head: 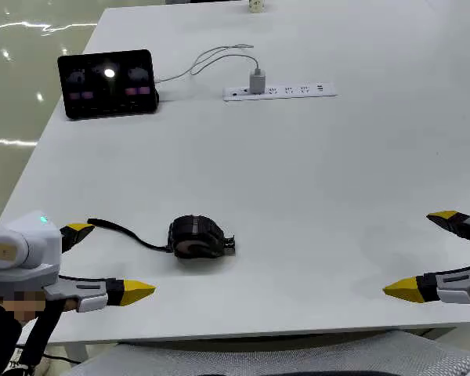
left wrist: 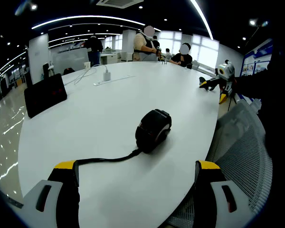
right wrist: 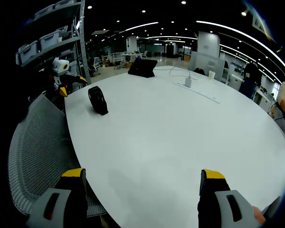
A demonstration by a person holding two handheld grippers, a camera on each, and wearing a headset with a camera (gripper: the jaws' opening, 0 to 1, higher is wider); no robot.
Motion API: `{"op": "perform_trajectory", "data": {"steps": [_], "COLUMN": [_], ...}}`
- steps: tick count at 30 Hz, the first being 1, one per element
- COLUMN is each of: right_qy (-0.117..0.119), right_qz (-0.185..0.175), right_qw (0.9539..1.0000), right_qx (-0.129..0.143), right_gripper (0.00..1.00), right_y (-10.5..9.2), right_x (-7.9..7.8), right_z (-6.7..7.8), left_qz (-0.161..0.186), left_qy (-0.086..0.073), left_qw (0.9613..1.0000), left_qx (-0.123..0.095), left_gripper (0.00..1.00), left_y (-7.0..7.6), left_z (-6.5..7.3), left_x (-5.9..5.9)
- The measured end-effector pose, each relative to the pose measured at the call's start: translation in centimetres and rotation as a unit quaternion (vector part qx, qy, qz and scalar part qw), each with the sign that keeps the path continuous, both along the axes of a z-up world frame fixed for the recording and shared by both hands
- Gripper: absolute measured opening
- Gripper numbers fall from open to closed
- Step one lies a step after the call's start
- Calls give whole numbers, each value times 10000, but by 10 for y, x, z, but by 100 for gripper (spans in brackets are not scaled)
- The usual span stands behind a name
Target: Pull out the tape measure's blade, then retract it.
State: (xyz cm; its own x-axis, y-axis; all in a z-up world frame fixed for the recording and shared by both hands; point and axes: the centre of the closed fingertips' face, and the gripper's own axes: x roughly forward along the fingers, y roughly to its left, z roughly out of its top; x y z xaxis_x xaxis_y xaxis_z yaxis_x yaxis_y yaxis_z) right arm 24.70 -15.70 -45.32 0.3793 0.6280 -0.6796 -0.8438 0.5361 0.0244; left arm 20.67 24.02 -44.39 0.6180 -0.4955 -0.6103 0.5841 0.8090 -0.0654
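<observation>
- Two grippers sit at the table's near edge, well apart from each other, with a grey mesh chair back [head: 298,356] below them
- left gripper [head: 119,258]: near-left, yellow-tipped jaws spread wide, nothing between them
- right gripper [head: 408,252]: near-right, jaws likewise spread wide and holding nothing
- tape measure [head: 197,237]: black case on the white table [head: 313,180], just ahead of the left gripper and far from the right one; a small end tab shows at its right side
- black strap [head: 121,230]: runs left from the case along the tabletop, its end just beside one jaw tip of the left gripper
- power strip [head: 280,91]: white, farther back, with a white charger [head: 257,80] plugged in
- white cable [head: 211,59]: loops from the charger toward the tablet
- tablet [head: 108,82]: dark, propped up at far left, screen dimly lit
- small cup [head: 256,5]: at the far edge
- several people [left wrist: 145,45]: beyond the table's far end in the left gripper view
</observation>
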Motion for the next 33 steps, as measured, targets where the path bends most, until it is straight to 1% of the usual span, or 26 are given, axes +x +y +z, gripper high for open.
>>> {"op": "perform_trajectory", "data": {"steps": [12, 16, 20, 22, 23, 24, 27, 29, 31, 33], "right_qy": [6, -80, -135, -179, -214, -357, -281, -373, -311, -258], "right_qz": [-20, -61, -98, -53, -10, 41, 68, 199, 248, 260], "right_qw": [10000, 9999, 9998, 9997, 9997, 9992, 9993, 9988, 9990, 9992], "right_qx": [42, 25, 92, 127, 149, 188, 238, 232, 190, 168], "right_gripper": [99, 99, 99, 99, 99, 99, 99, 99, 99, 99], "right_y": [0, -1, 0, 1, 2, 4, 5, 8, 10, 11], "right_x": [0, 3, 7, 9, 9, 13, 13, 13, 10, 9], "right_z": [0, 1, 4, 4, 5, 7, 6, 7, 5, 3], "left_qz": [-94, -134, -168, -187, -196, -219, -275, -319, -359, -398], "left_qy": [20, 20, 12, 14, 18, 26, 25, 45, 77, 75], "left_qw": [9999, 9999, 9998, 9997, 9997, 9996, 9994, 9993, 9990, 9988], "left_qx": [60, 84, 120, 138, 146, 155, 206, 214, 244, 281], "left_gripper": [98, 98, 98, 98, 98, 98, 98, 98, 97, 97], "left_y": [-2, -3, -4, -3, -3, -4, -4, -5, -4, -4], "left_z": [0, 0, 1, 1, 1, 0, 0, -1, -2, -2], "left_x": [2, 3, 3, 4, 4, 4, 4, 3, 2, 3]}}
